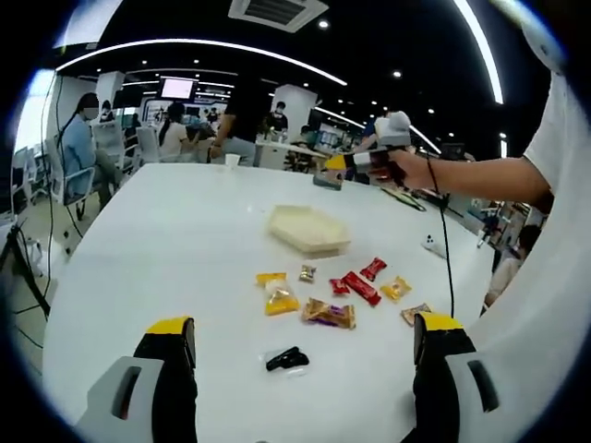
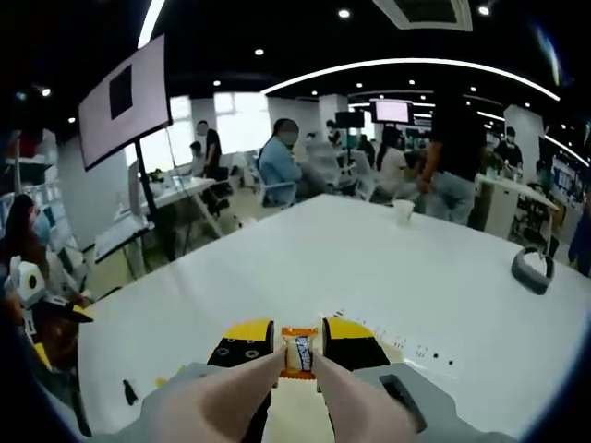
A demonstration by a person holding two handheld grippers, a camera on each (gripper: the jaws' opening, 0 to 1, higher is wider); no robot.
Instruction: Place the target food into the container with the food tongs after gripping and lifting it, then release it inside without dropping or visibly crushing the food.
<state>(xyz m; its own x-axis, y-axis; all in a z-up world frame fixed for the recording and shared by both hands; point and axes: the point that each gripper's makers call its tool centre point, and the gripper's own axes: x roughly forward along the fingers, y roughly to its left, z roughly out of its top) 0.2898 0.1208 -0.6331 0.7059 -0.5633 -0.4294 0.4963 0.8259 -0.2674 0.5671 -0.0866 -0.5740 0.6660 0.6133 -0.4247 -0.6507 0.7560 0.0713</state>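
Orange-wrapped candy [image 2: 298, 353], small, pinched between tongs [image 2: 277, 392] tips, nearly closed, carried in right gripper [image 2: 297, 343]. Cream tray container [image 1: 307, 229], nothing visible inside; loose wrapped sweets [image 1: 338, 293] at its 6 o'clock. Left gripper [image 1: 305, 337] jaws wide apart.

The left gripper view looks from the near edge of the white table [image 1: 175, 240] across it, somewhat above. The right gripper view sits low over the same table [image 2: 369, 268], facing the office beyond.
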